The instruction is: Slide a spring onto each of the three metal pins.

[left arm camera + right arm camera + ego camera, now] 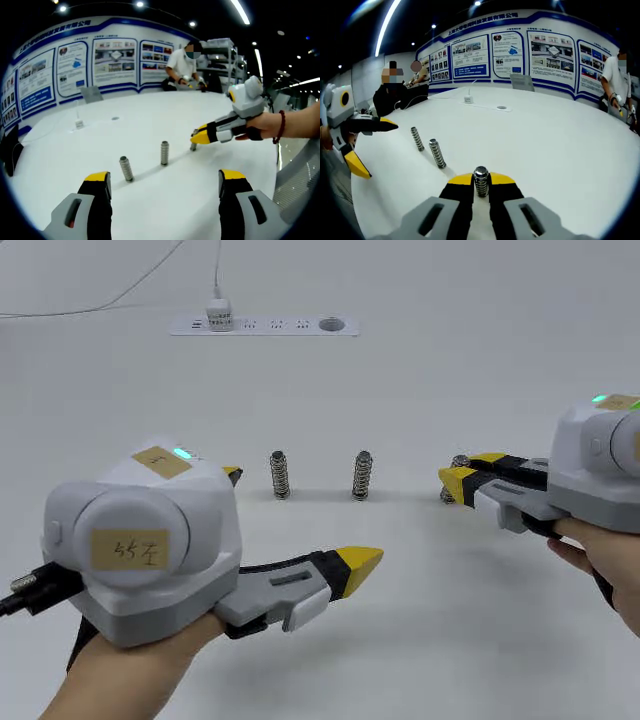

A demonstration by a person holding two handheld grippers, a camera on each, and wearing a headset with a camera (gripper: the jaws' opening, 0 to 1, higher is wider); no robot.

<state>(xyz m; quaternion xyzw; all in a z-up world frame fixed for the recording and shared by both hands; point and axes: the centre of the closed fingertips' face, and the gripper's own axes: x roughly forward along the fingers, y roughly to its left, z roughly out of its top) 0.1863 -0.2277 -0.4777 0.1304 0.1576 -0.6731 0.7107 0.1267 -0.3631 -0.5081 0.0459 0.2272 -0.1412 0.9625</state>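
Three metal springs stand upright in a row on the white table, each around a pin: the left spring (pixel 280 474) (pixel 126 168) (pixel 416 138), the middle spring (pixel 362 475) (pixel 164 153) (pixel 437 152) and the right spring (pixel 458 464) (pixel 193 146) (pixel 480 181). My right gripper (pixel 462 476) (pixel 199 136) (pixel 481 186) has its jaws closed around the right spring, whose shiny pin top shows between the yellow tips. My left gripper (pixel 296 516) (pixel 165 176) (pixel 375 150) is open and holds nothing, hovering in front of and to the left of the left spring.
A white power strip (pixel 263 326) with a plugged charger and cable lies at the far side of the table (pixel 420 640). People sit or stand at the table's far edges in both gripper views. A small white object (pixel 468 99) stands far back.
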